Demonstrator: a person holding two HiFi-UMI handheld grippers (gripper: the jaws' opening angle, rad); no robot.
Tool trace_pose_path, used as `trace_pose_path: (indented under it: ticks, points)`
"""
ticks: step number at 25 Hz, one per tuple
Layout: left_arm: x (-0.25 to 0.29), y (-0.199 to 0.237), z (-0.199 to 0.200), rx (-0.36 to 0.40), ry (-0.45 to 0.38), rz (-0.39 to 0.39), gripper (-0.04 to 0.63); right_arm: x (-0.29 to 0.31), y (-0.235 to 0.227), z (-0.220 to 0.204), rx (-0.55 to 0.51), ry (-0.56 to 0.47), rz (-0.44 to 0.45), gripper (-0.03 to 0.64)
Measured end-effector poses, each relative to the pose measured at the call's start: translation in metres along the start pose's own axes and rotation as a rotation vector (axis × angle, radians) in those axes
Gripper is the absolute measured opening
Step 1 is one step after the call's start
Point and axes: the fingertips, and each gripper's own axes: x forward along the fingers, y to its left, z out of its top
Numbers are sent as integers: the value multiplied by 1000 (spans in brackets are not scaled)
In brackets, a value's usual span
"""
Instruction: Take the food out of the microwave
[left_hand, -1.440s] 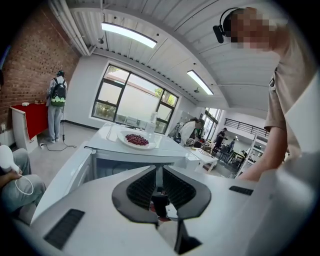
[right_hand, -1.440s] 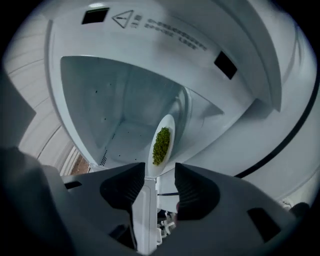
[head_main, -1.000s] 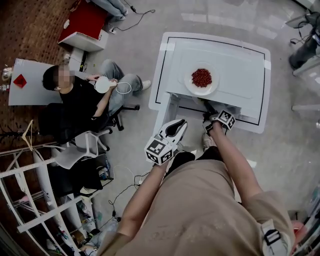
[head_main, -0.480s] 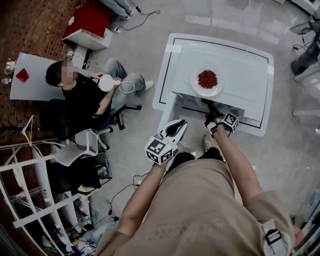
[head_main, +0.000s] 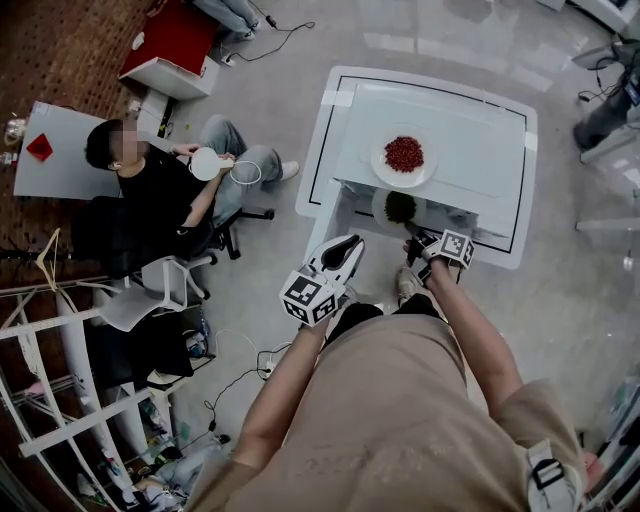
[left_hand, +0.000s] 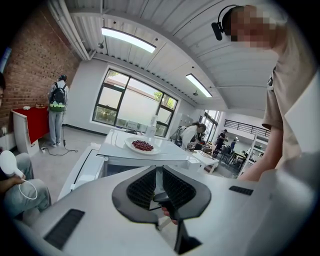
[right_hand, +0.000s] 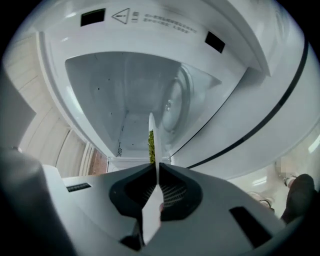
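Observation:
A white microwave (head_main: 470, 150) stands with its door open; its bare cavity (right_hand: 125, 95) fills the right gripper view. On its top rests a white plate of red food (head_main: 403, 157), which the left gripper view shows as well (left_hand: 142, 145). A second white plate with green food (head_main: 398, 207) sticks out of the microwave's front. My right gripper (head_main: 414, 234) is shut on this plate's near rim, and the plate (right_hand: 152, 135) runs edge-on between its jaws (right_hand: 155, 167). My left gripper (head_main: 350, 245) hangs left of the microwave, shut (left_hand: 159, 172) and holding nothing.
A person (head_main: 150, 190) sits on an office chair at the left, next to a small white table (head_main: 55, 160). A red cabinet (head_main: 165, 45) stands at the top left and a white rack (head_main: 60, 400) at the lower left. Cables lie on the grey floor.
My right gripper has shut on the plate of green food and drawn it back and up. The plate now shows outside the microwave in the head view. The left gripper has kept still.

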Motion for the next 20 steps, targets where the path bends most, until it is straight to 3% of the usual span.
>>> trace_pose_path:
  ticks: [20]
  points:
    - [-34,-1,8,-31,-121,97,28,-76,108,-60,-50,199,61,18]
